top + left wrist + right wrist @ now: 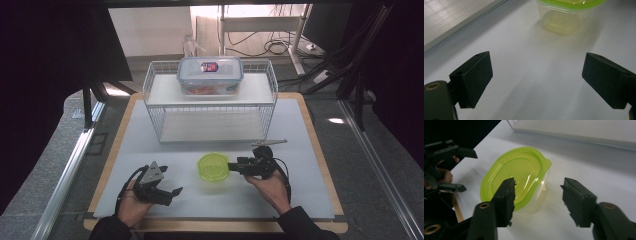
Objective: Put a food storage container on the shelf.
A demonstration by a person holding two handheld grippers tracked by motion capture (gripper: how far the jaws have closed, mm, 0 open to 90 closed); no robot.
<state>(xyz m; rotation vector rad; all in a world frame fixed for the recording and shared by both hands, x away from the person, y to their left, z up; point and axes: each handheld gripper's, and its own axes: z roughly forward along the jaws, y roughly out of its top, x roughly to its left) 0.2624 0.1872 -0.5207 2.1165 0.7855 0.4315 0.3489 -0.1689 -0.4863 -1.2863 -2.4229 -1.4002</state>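
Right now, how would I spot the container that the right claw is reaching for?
Start at the white wire rack at the back of the white mat. In front of it, between the two hands, sits a small clear tub with a lime-green lid. The box on the rack is larger, with a blue-rimmed lid.

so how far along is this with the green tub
Done: the right gripper has come up against the green-lidded container on the white mat. In hand: its jaws stand half closed by the lid's edge, without a clear grip yet. Left: grasping and moving the container; the left gripper waits open beside it. The wire rack already carries a blue-lidded box.
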